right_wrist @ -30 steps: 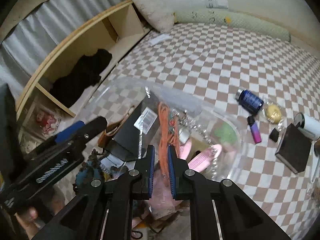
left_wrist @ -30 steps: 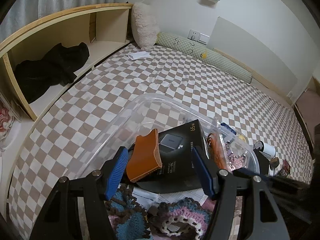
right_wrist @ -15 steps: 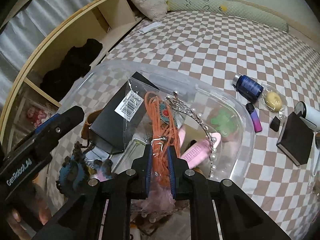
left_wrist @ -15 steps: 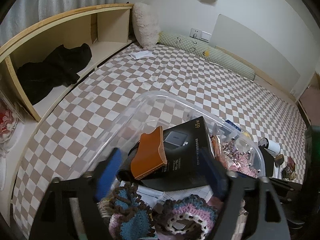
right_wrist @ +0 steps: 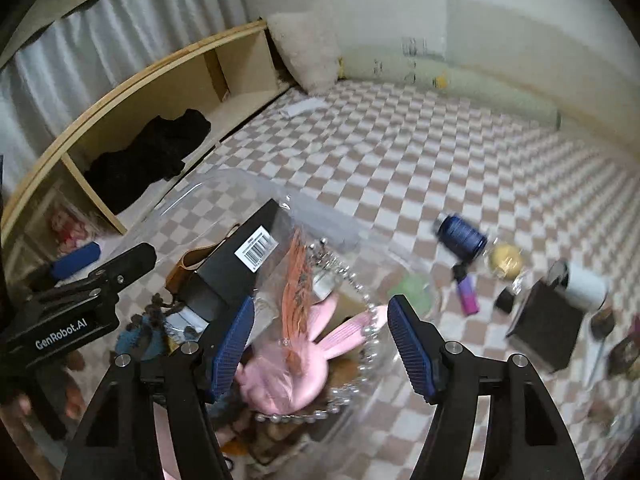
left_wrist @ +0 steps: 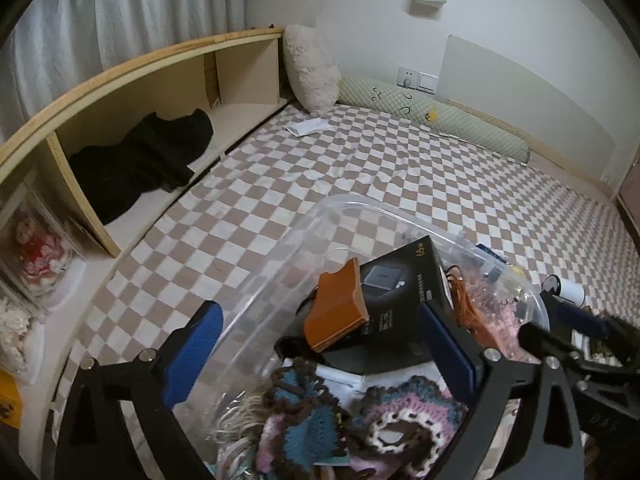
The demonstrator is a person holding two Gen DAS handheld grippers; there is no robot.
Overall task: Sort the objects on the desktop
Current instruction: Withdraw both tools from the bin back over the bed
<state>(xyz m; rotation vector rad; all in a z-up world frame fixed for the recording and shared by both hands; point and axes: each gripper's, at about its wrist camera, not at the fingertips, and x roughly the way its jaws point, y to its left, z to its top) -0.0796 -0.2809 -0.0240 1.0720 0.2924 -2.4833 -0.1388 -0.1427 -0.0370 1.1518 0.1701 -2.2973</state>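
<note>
1. Left wrist view: the left gripper hangs over the clear plastic storage tub, which sits on the brown-and-white checkered bed. Its blue-padded fingers are spreading to their widest and press on nothing.
2. Between and beyond them, an orange-brown leather wallet leans on a black cardboard product box. Both lie inside the tub, so the wide opening reads as a release after dropping the wallet in.
3. Crocheted yarn pieces in blue, pink and brown fill the tub's near end, directly under the gripper. The tub seems to serve as the collecting bin for the sorted things.
4. Right wrist view: the right gripper hovers over the same tub, its fingers parting and gripping nothing.
5. Below the gap lie a pink rabbit-shaped plastic piece, an orange cord bundle in a clear bag and a pearl-beaded tiara, all resting in the tub. The cord looks freshly let go.
6. Still out on the bed, well apart from the tub, wait a dark blue bottle, a yellow round item, a purple-pink lighter, a black book-like block and a white cylinder. These are probably next to be sorted.
7. The left gripper shows at this view's left edge, beside the tub.
</note>
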